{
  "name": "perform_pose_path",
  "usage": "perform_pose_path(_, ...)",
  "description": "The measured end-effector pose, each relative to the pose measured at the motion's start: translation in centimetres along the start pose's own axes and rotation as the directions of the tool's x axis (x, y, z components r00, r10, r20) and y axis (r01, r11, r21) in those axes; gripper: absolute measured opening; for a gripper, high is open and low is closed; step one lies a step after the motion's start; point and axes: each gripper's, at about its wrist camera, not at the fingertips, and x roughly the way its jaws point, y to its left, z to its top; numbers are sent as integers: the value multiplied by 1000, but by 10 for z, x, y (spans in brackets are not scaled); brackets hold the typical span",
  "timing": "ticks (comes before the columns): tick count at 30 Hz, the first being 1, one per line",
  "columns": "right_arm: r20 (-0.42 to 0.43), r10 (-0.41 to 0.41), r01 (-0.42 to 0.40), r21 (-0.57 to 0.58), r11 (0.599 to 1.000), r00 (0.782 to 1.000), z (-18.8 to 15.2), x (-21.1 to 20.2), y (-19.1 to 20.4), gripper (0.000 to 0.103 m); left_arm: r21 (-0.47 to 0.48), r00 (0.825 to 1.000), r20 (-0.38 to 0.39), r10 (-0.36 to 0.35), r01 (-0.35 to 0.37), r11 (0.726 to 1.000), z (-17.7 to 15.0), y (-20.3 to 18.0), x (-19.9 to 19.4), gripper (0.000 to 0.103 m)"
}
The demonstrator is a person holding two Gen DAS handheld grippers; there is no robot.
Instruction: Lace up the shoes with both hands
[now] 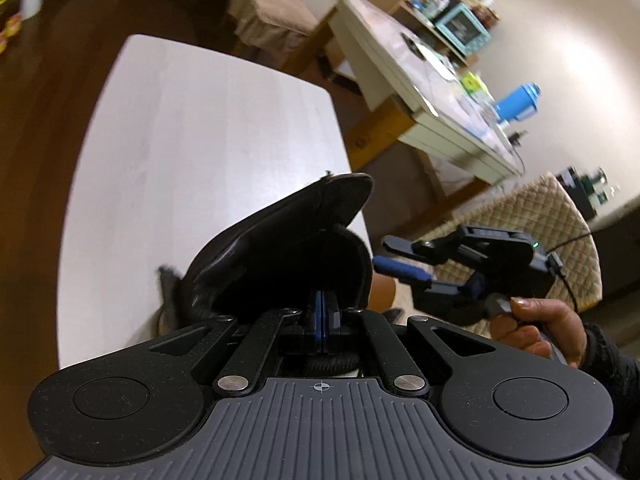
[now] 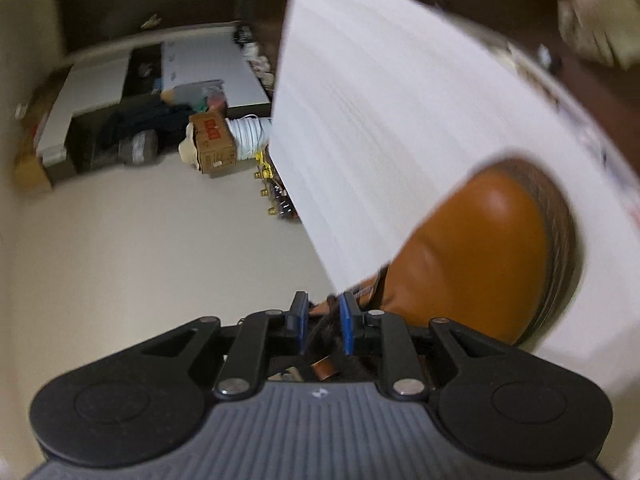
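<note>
Tan leather boot (image 2: pixel 480 256) lies unlaced at the white bench's (image 2: pixel 380 100) edge; our left gripper (image 1: pixel 322 312) pinches its dark tongue (image 1: pixel 288 220), right gripper (image 2: pixel 323 320) fingers part-open around a lace (image 2: pixel 360 292); threading remains.

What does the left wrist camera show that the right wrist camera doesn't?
Only the left wrist view shows the right tongs from outside, jaws apart, with the hand holding them, plus the shoe's dark tongue raised in front of the shut left tongs. Only the right wrist view shows the tan toe of the shoe and a cardboard box on the floor. Both show the white table.
</note>
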Motion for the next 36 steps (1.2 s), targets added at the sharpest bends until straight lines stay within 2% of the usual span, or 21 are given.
perform_pose_path(2, -19, 13, -12, 49, 999, 1000, 0, 8, -8, 21, -23, 1000, 12, 6, -6, 1000, -6, 0, -6, 0)
perform_pose_path(8, -53, -3, 8, 85, 996, 999, 1, 24, -12, 19, -47, 999, 35, 8, -6, 999, -11, 1, -15, 0)
perform_pose_path(9, -57, -12, 16, 72, 997, 998, 2, 26, -11, 16, -44, 999, 37, 7, -5, 999, -12, 1, -17, 0)
perform_pose_path(10, -60, -20, 24, 59, 998, 998, 3, 27, -10, 7, -33, 999, 45, 1, 0, 999, -11, 1, -19, 0)
perform_pose_path(12, -50, -36, 36, -5, 999, 998, 4, 27, -1, 5, -19, 999, 49, -7, 8, 1000, -9, -3, -23, 0)
perform_pose_path(15, 13, -20, 22, -172, 985, 1000, 3, 15, 28, 4, 49, 999, 51, 3, -5, 999, -2, -11, -27, 0)
perform_pose_path(17, 40, -8, 19, -279, 960, 999, 2, 8, 48, 4, 145, 998, 52, 26, -33, 989, 8, -21, -29, 0)
perform_pose_path(19, 18, -5, 11, -355, 935, 1000, -1, 6, 64, 4, 235, 998, 57, 38, -50, 971, 19, -31, -29, 0)
perform_pose_path(21, -42, -16, -1, -386, 922, 999, -6, 11, 72, 4, 320, 997, 58, 55, -71, 945, 33, -40, -26, 0)
perform_pose_path(24, -140, -117, 37, -476, 879, 983, -23, 33, 82, 4, 399, 997, 56, 59, -77, 914, 52, -51, -18, 0)
perform_pose_path(28, -187, -205, 79, -522, 849, 961, -37, 58, 79, 4, 445, 992, 76, 98, -122, 887, 69, -56, -2, 0)
perform_pose_path(33, -225, -283, 125, -534, 836, 932, -36, 85, 81, 4, 416, 994, 46, 95, -106, 903, 84, -44, 23, 0)
perform_pose_path(36, -261, -295, 134, -498, 857, 919, -27, 94, 84, 4, 415, 998, 6, 68, -64, 908, 87, -38, 35, 0)
